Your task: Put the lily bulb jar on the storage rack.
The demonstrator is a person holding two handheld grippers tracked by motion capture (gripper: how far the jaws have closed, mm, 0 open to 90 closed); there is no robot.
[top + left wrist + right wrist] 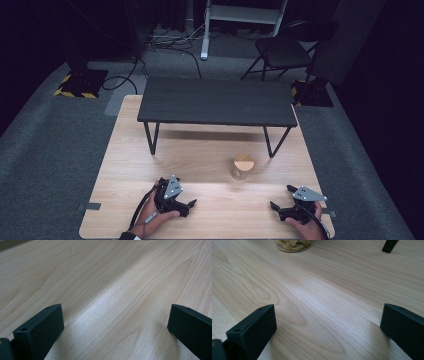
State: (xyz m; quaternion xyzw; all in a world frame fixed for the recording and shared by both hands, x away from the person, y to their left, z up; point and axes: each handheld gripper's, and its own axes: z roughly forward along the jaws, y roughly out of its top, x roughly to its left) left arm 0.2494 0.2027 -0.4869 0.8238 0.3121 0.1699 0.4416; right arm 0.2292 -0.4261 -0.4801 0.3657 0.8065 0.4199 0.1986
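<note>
A small glass jar (243,167) with a round wooden lid stands on the light wooden table (210,150), just in front of a low black bench. Its base with pale contents shows at the top of the right gripper view as the jar (293,245). My left gripper (186,202) rests near the front left of the table, open, nothing between its jaws; in its own view, the left gripper (116,322) frames bare wood. My right gripper (282,198) lies at the front right, open and empty, pointing toward the jar; the right gripper (329,322) frames bare wood too.
A low black bench (216,101) on thin metal legs spans the table's far half; one leg foot (390,245) shows in the right gripper view. Beyond the table lie grey carpet, cables, a folding chair (285,50) and a white stand. A tape strip (89,206) marks the left edge.
</note>
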